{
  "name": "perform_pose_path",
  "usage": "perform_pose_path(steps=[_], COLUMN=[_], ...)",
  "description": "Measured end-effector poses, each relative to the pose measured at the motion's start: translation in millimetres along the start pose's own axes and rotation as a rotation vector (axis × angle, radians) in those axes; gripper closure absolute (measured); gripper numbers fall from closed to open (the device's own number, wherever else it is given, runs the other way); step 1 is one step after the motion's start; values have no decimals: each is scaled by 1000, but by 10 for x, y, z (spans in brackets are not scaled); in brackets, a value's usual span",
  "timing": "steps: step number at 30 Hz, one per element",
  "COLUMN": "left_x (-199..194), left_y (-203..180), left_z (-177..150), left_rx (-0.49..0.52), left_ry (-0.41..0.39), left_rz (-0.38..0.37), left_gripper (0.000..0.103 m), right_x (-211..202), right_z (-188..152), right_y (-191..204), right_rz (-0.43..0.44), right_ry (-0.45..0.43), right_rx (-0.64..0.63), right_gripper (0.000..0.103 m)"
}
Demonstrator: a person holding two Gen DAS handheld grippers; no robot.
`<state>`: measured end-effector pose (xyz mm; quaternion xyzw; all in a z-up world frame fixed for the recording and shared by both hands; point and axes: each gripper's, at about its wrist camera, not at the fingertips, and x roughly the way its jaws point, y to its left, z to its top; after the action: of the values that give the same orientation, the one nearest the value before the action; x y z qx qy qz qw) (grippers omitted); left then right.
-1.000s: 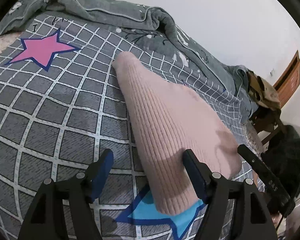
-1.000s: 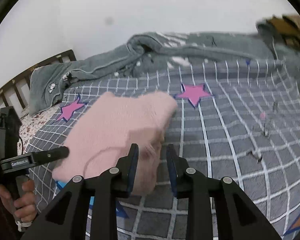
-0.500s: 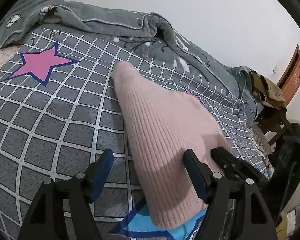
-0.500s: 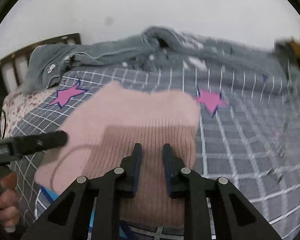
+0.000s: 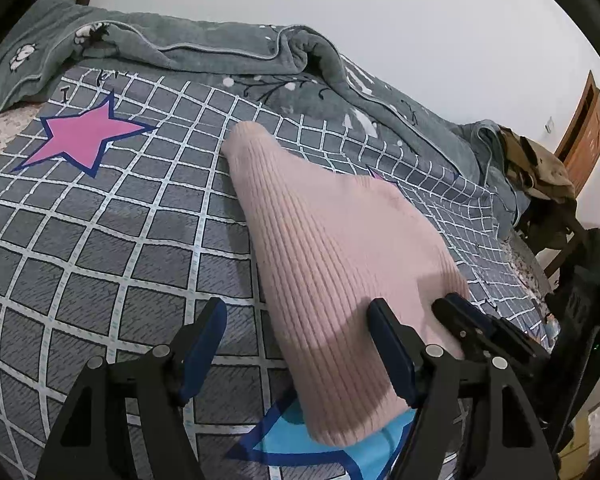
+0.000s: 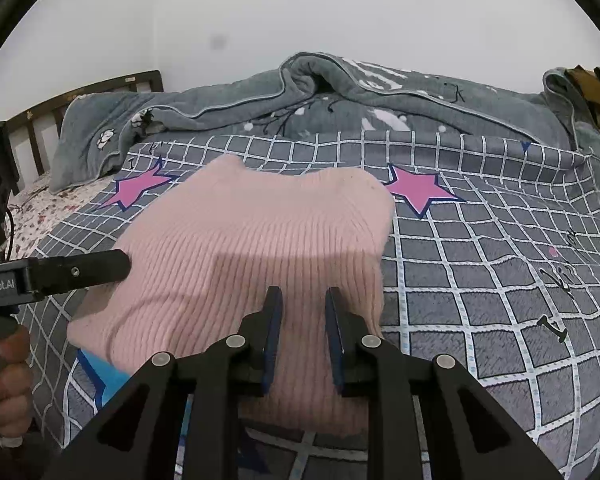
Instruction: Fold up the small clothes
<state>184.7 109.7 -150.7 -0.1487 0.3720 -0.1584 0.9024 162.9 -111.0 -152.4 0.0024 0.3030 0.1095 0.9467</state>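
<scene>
A pink ribbed knit garment [image 5: 320, 240] [image 6: 252, 232] lies folded on the grey checked bed sheet [image 5: 100, 240]. My left gripper [image 5: 296, 308] is open and hangs low over the garment's near left edge, with one pad over the sheet and the other over the knit. Its finger [image 6: 84, 268] reaches in from the left in the right wrist view. My right gripper [image 6: 302, 294] stands over the garment's near right part with only a narrow gap between its jaws. Flat knit shows in that gap and no fold is pinched. In the left wrist view its fingers [image 5: 456, 312] touch the garment's right edge.
A crumpled grey blanket [image 6: 340, 92] lies along the far side of the bed, with a dark slatted headboard [image 6: 40, 120] at the left. A chair piled with clothes [image 5: 540, 160] stands beyond the bed's right end. A hand [image 6: 4, 360] holds the left gripper's handle.
My right gripper came down and forward over the pink garment and its jaws narrowed. In the left wrist view it arrived at the garment's right edge. The left gripper barely moved.
</scene>
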Motion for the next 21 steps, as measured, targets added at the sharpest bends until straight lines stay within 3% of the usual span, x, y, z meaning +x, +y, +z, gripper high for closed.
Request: perform_pose_path(steps=[8, 15, 21], left_x=[-34, 41, 109], left_y=[-154, -348, -361], left_z=[32, 128, 298], left_rx=[51, 127, 110], left_ry=[-61, -99, -128], left_rz=[-15, -2, -35], left_gripper=[33, 34, 34], right_x=[-80, -35, 127], right_z=[84, 269, 453], right_y=[-36, -55, -111], right_rz=[36, 32, 31], right_ry=[1, -28, -28], right_rx=[59, 21, -5], right_gripper=[82, 82, 82])
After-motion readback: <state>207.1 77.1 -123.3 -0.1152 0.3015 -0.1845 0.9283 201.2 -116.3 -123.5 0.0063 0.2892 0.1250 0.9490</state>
